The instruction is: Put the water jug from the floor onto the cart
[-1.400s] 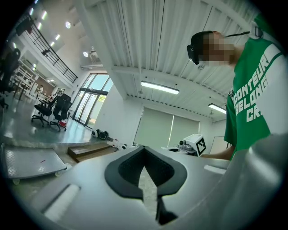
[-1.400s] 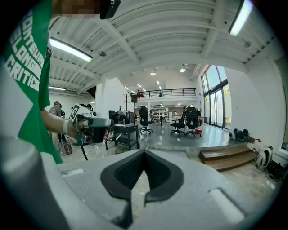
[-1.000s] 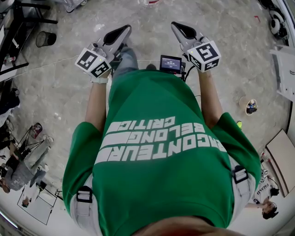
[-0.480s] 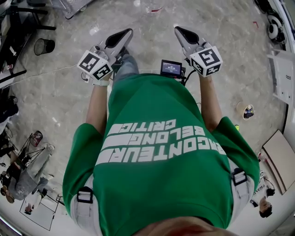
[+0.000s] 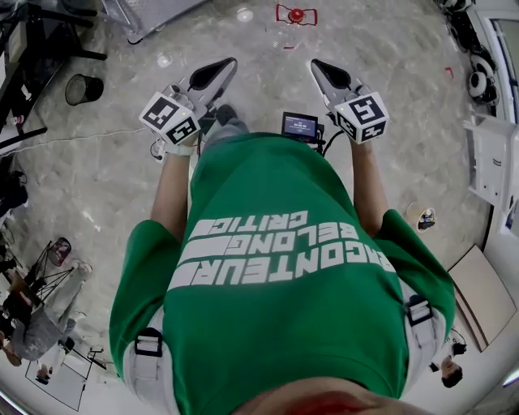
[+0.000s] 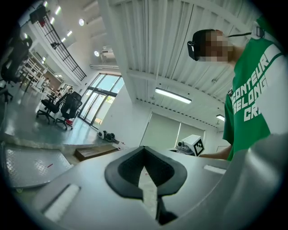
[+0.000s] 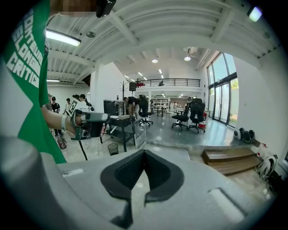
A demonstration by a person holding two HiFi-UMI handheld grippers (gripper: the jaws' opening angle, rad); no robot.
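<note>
In the head view a clear water jug with a red top (image 5: 293,16) stands on the pale stone floor at the upper edge, ahead of both grippers and apart from them. A metal frame that may be the cart (image 5: 150,14) shows at the upper left. My left gripper (image 5: 224,66) and right gripper (image 5: 318,66) are held out side by side in front of the green shirt. Both are shut, with nothing between the jaws. The left gripper (image 6: 145,152) points level across the room. The right gripper (image 7: 144,155) looks slightly downward at the floor.
A black waste bin (image 5: 83,88) and a dark desk (image 5: 24,44) stand at the left. A cable (image 5: 73,139) lies across the floor. A wooden platform (image 7: 227,158) and office chairs (image 7: 189,116) lie off to the right. A small screen (image 5: 299,126) hangs at chest height.
Both grippers have moved forward over the floor with the person. The red-topped jug has come into view at the upper edge, and the bin has slid lower in the picture.
</note>
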